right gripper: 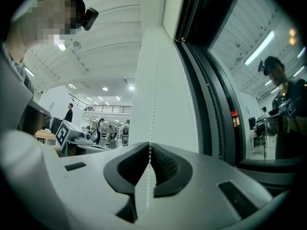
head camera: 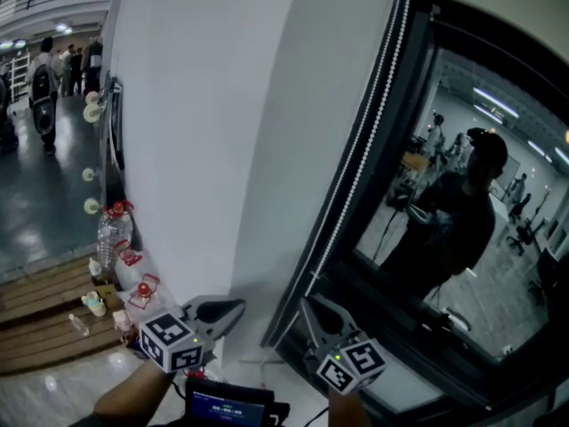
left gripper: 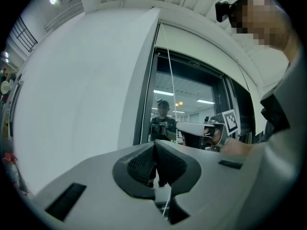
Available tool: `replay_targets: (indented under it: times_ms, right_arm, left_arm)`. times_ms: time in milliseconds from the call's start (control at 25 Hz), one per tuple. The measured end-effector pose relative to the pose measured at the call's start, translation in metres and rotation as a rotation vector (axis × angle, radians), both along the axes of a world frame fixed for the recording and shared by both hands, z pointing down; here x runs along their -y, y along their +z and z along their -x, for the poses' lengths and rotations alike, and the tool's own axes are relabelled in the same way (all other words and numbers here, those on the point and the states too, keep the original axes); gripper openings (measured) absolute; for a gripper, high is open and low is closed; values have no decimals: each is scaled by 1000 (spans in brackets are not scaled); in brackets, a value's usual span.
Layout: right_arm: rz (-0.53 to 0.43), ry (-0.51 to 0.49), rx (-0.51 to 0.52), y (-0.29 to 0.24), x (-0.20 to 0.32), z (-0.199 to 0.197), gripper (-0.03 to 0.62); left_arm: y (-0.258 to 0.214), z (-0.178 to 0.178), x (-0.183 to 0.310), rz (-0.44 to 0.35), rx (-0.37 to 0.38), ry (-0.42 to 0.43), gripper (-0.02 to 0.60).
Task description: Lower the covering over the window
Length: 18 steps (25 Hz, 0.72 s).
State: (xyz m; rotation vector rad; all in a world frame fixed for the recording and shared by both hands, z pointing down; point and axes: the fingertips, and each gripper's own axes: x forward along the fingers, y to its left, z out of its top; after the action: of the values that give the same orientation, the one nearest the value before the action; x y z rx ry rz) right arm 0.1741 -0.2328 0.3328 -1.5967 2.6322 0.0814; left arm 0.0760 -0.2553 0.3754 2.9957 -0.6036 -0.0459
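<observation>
As the head view has it, the bead chain (head camera: 370, 145) hangs along the left edge of the window (head camera: 444, 96). Its long axis runs up and down the dark frame, slanting in that view from upper right to lower left. The glass is uncovered across what I can see and carries a dim reflection of a person.

Right hand-held gripper (head camera: 308, 305): at the chain's lower stretch. In the right gripper view its pads are nipped together on the chain, which rises straight out of the seam and shows again below it.

Left hand-held gripper (head camera: 238, 307): just beside the right one, in front of the white wall (head camera: 222, 132). Its jaws are pressed fully together, pad against pad. In the left gripper view a chain strand runs past to the right of the seam.

Containers: a clear bottle (head camera: 107, 237) with a red cap stands upright on the floor (head camera: 44, 229) at the wall's foot. Contents I cannot tell.
</observation>
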Motion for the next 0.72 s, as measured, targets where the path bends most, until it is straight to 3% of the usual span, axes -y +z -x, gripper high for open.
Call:
replay_targets:
  times_ms: [720]
  right_arm:
    - [-1, 29, 5, -2, 0, -4, 21]
  left_arm:
    - [-13, -3, -5, -10, -10, 10, -5]
